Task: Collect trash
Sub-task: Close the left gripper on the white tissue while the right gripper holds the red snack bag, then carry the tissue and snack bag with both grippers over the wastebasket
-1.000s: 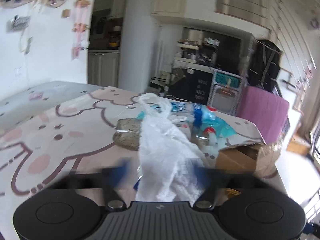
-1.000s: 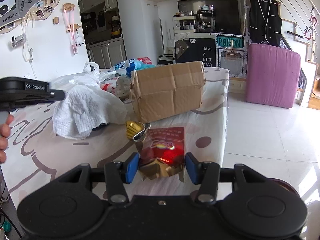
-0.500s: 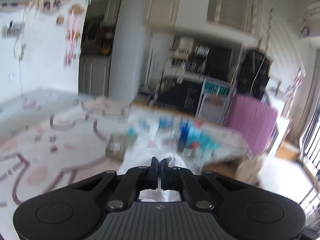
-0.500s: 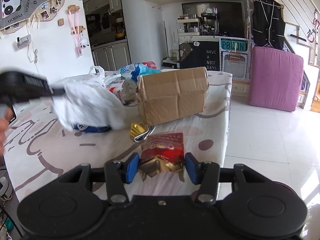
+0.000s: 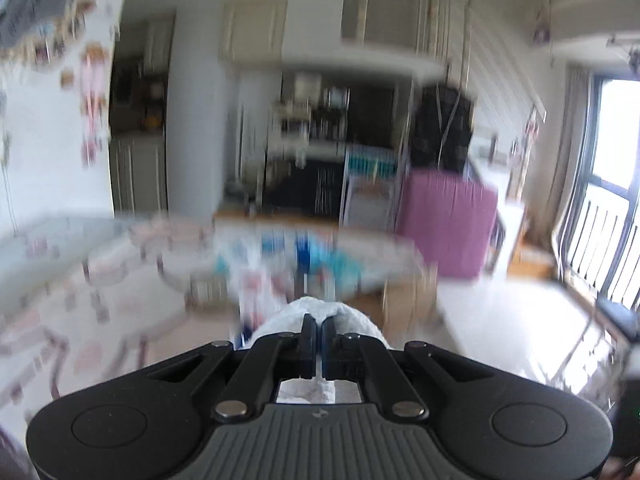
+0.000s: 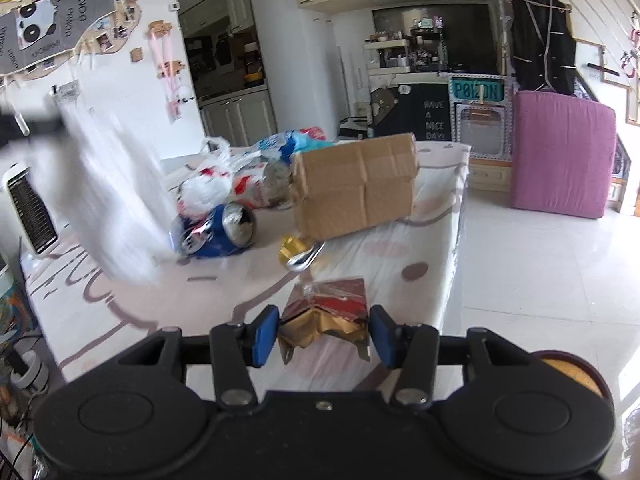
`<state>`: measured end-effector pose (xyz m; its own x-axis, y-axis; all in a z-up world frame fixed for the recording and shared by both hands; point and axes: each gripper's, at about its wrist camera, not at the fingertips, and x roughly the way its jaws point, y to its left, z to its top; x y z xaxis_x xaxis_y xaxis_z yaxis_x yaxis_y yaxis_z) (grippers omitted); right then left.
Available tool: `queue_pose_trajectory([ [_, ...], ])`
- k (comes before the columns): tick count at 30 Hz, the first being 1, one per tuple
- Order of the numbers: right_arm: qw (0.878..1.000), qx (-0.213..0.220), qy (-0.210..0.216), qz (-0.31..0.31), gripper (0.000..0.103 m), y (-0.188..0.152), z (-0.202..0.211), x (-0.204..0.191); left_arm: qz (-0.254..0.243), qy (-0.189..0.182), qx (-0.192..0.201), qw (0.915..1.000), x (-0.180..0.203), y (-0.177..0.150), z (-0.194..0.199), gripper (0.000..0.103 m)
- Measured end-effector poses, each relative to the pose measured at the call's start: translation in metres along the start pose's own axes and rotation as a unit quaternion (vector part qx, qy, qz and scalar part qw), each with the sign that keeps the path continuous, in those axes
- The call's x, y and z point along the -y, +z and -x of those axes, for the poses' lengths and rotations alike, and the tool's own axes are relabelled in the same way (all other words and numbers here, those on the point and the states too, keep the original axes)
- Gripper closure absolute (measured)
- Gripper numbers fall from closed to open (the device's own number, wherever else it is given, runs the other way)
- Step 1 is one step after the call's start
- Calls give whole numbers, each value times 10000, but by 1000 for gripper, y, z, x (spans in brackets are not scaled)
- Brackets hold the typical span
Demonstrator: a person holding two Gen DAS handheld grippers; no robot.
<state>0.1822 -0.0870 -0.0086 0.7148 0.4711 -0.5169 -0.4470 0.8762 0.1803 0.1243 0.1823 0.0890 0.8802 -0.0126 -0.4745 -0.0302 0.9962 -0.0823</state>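
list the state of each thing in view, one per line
left tongs: shut on white plastic bag
white plastic bag: lifted, hanging, motion-blurred
right tongs: open, either side of snack wrapper
snack wrapper: torn open, crumpled, on the table
blue can: crushed, on its side
cardboard box: closed, taped, tilted
gold and silver wrapper: crumpled, beside the box

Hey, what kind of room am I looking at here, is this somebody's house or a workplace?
Most likely a lived-in home: kitchen cabinets at the back, a photo collage on the wall, and a black jacket hanging by the stairs.
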Motion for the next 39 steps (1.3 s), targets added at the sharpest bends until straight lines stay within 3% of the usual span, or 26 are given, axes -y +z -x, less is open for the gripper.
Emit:
queue_pose_trajectory([
  [3,9998,-109,84,109,52,-10,7,-3,-13,-26,-507,9987,-2,-29,-30,101],
  [6,9995,-240,87,171,51,-18,9,-3,-102,40,-736,9972,-1,-54,-49,88],
  [8,9994,-304,74,159,50,-21,8,-2,-149,57,-780,9968,1,-61,-59,54],
  [11,9992,-357,55,162,48,-22,2,-2,-359,112,-748,9965,11,-69,-67,27],
  [17,9988,-394,20,298,42,-20,-13,-7,-593,75,-886,9943,18,-82,-81,14],
  [23,9985,-406,-73,368,37,-14,-30,-10,-740,280,-950,9923,19,-89,-98,13],
  [28,9983,-447,-93,365,43,-11,-37,-6,-736,-38,-908,9931,19,-93,-106,19],
  [30,9982,-486,-90,340,48,-13,-38,-4,-723,-181,-874,9934,20,-93,-105,29],
  [32,9980,-474,-89,402,49,-13,-36,-4,-750,-280,-862,9931,22,-92,-103,48],
  [33,9980,-472,-89,420,49,-14,-36,-5,-750,-304,-865,9930,24,-92,-101,52],
  [35,9979,-470,-92,427,51,-14,-35,-5,-710,-317,-891,9930,25,-91,-97,80],
  [37,9980,-471,-100,419,52,-14,-33,-4,-593,-250,-927,9936,26,-90,-92,90],
  [39,9980,-467,-112,410,53,-14,-30,-3,-456,-184,-922,9945,26,-89,-87,92],
])
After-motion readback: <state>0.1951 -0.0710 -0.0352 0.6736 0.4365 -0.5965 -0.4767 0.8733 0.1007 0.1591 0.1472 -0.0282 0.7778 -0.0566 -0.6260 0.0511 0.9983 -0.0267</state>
